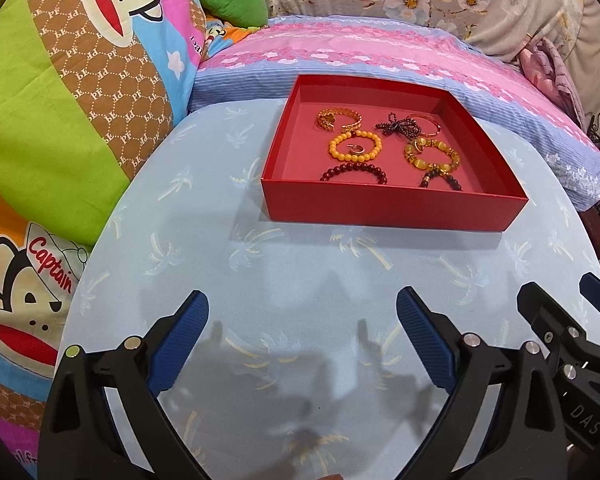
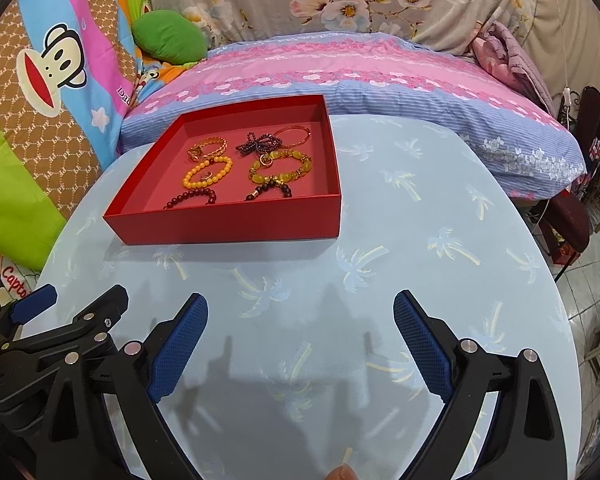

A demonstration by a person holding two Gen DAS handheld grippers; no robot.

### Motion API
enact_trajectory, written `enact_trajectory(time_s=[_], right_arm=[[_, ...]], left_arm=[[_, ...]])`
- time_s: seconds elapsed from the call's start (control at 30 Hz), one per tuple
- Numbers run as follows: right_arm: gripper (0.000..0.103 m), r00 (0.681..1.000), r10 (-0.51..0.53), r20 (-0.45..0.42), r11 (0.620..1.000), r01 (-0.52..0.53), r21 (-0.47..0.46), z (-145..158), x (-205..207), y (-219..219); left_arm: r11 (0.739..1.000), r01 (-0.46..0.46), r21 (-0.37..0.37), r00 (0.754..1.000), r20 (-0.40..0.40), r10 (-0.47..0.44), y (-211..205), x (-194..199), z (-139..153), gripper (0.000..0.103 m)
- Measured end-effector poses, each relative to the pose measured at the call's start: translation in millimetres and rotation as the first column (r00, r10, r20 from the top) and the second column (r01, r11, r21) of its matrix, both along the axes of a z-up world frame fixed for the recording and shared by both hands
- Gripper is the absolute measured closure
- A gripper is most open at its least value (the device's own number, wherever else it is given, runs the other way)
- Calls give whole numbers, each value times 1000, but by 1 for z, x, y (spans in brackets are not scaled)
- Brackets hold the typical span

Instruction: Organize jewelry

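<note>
Jewelry all sits inside the red box [image 1: 392,210], ahead of both sets of jaws and well apart from them: gold chain bracelet [image 1: 339,120] at far left, dark bead bow piece [image 1: 396,126] and thin bangle [image 1: 426,124] at far right, orange bead bracelet [image 1: 354,146] w/ a small ring [image 1: 356,150] inside its loop, amber bead bracelet [image 1: 432,156] beside it, dark red bead bracelet [image 1: 354,172] nearest the front wall. Nothing left out on the light blue table [image 1: 300,272] that I can see, so the job looks near done, or it's a pause before re-sorting inside the box. Left gripper [image 1: 302,344] has jaws spread wide, nothing between them, hovering over bare cloth. Right gripper [image 2: 300,344] same: wide open, empty; box lies ahead and to the left of its jaws. To do the next bit well, if pieces need spacing: go in over the front wall from above, not thru it; take one bead strand at a time, pinching across beads, not the loop's hollow. Amber and black-bead pieces touch, so lifting one prob drags the other. The ring is tiny, easy to miss or flick. Use the free gripper to steady the box wall, since light cardboard likely slides.
</note>
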State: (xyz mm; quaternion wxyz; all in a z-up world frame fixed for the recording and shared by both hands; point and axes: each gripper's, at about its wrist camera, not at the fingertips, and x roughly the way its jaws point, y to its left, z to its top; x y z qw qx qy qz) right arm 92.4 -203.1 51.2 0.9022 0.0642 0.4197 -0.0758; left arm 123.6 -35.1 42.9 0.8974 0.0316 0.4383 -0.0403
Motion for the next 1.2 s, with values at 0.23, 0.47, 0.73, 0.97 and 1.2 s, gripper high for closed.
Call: enact_trajectory(time_s=[0.23,0.47,0.73,0.97,1.2], right_arm=[[13,1000,7,17,1000,-6,-25,1,1,2],[13,1000,-2,21,1000,3,-25,2,1,2],[13,1000,-4,15,1000,4,-14,0,1,1],[13,1000,-6,15,1000,6,-11,0,0,1],[13,1000,-9,14,1000,9,-12,0,0,1]], left_arm=[[1000,0,0,1000,-1,0,0,0,-1,12],[1000,-2,1,1000,4,2,-1,1,-1,12],[1000,0,6,1000,7,0,0,2,0,12],[1000,0,9,1000,15,0,1,2,2,12],[1000,0,10,1000,14,0,1,3,2,12]])
